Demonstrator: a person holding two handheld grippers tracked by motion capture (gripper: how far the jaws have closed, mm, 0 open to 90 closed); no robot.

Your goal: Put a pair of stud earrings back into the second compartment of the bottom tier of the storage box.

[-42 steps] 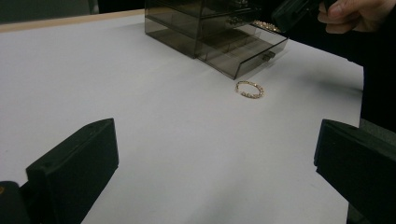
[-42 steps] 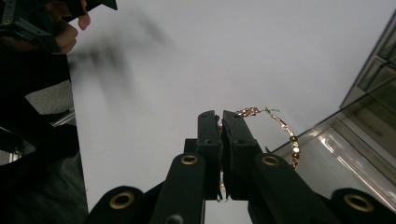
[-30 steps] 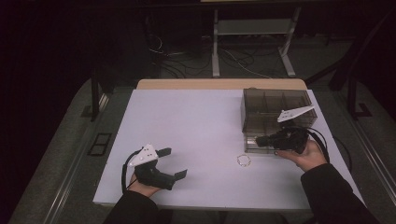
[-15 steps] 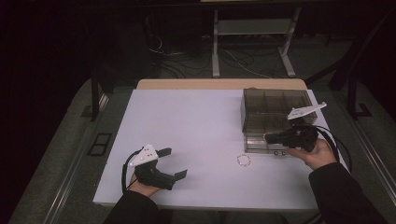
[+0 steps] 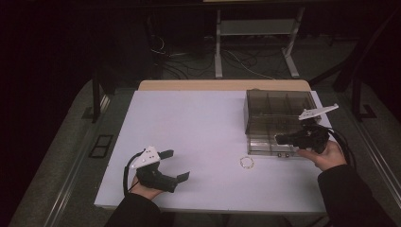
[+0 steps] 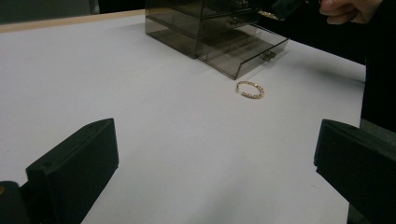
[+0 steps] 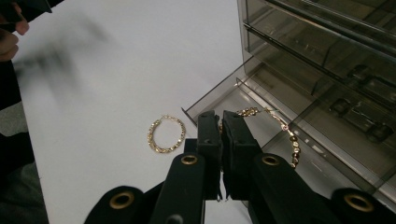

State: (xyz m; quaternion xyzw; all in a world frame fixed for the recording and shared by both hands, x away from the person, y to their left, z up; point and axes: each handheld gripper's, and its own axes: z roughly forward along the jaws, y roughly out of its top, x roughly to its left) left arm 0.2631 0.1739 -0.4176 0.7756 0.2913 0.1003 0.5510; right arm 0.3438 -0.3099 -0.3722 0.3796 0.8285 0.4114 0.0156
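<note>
On the left of the white worktop (image 5: 198, 127), the left hand-held gripper (image 5: 176, 165) is resting low with its black jaws spread wide and nothing between them. Farther right, a small gold bracelet (image 5: 246, 162) is lying flat on the bare surface, just in front of the open drawer (image 5: 265, 143) of the smoky clear organizer (image 5: 279, 106). At the right, the right hand-held gripper (image 7: 221, 128) is hovering over that drawer with its jaws pressed together on a thin gold chain (image 7: 286, 131), which is draping into the tray.

The chain looks fine and slippery, so it is likely risking a slide out of the flat pads, or a snag on the drawer's thin wall if it is being pulled sideways. The drawer seems light; a tug could be dragging it farther out or shifting the whole box. A low sweep of the right hand could also be nudging the bracelet away.

The bracelet is a ring of small shiny links; the organizer is hard, glossy plastic with straight dividers; the worktop is matte and smooth.
</note>
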